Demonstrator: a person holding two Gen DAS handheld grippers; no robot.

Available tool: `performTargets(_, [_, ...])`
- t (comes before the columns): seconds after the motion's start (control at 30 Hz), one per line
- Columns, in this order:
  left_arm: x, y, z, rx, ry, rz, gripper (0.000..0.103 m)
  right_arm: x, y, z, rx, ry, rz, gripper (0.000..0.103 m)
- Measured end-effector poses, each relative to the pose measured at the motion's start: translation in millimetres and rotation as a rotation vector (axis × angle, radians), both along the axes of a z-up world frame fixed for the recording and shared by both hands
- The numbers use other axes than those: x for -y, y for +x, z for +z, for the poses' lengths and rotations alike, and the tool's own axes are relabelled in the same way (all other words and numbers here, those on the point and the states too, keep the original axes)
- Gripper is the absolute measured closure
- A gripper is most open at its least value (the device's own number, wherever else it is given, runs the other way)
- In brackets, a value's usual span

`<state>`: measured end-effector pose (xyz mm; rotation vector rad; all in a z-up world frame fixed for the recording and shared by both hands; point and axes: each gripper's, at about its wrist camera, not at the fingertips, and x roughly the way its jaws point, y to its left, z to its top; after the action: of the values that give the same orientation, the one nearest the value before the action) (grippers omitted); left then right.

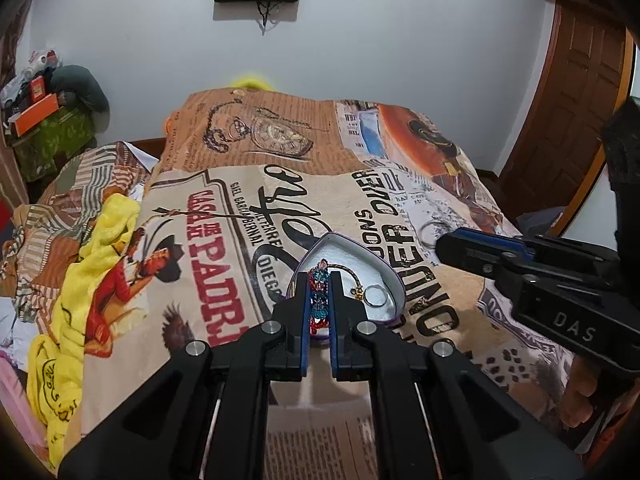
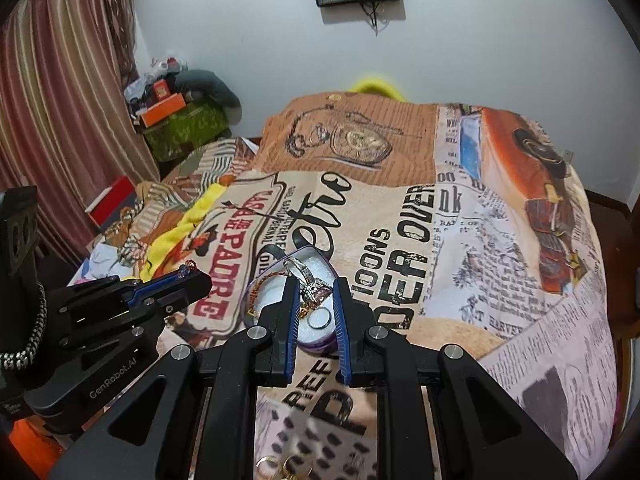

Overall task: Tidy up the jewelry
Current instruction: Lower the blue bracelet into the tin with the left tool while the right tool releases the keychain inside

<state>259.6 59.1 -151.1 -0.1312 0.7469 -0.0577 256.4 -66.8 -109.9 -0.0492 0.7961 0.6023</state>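
We work over one heart-shaped box (image 1: 362,254) that sits open on the printed blanket (image 1: 224,240), so both tools can drop pieces straight into its white lining. Our left gripper (image 1: 319,284) is pinched on one beaded bracelet (image 1: 319,300), its jaws just apart with the beads between them, held over the near rim ready to lower in. Our right gripper (image 2: 316,292) pinches one stone-set ring (image 2: 310,280) above the same box, so the two pieces can go in together. Already inside we count one plain ring (image 1: 376,296) and one gold chain (image 1: 352,278). At the bottom edge of the right view lie two or so gold rings (image 2: 280,469), blurred, probably waiting their turn.
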Motion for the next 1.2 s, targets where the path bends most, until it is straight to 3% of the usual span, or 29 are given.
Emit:
performTargets(0.43, [-3.8, 42.6, -37.3, -0.111, -0.047, -0.045, 0.097, -18.5, 47.0, -41.6, -0.165, -0.034, 0.021, 0.088])
performTargets(1.0, [-6.2, 50.4, -42.8, -0.135, -0.044, -0.047, 0.096, -23.7, 48.0, -48.0, -0.165, -0.056, 0.047, 0.088])
performTargets(1.2, [-10.5, 48.2, -40.3, -0.145, -0.051, -0.031, 0.091, -24.8, 46.9, -46.3, -0.170, -0.077, 0.041, 0.088])
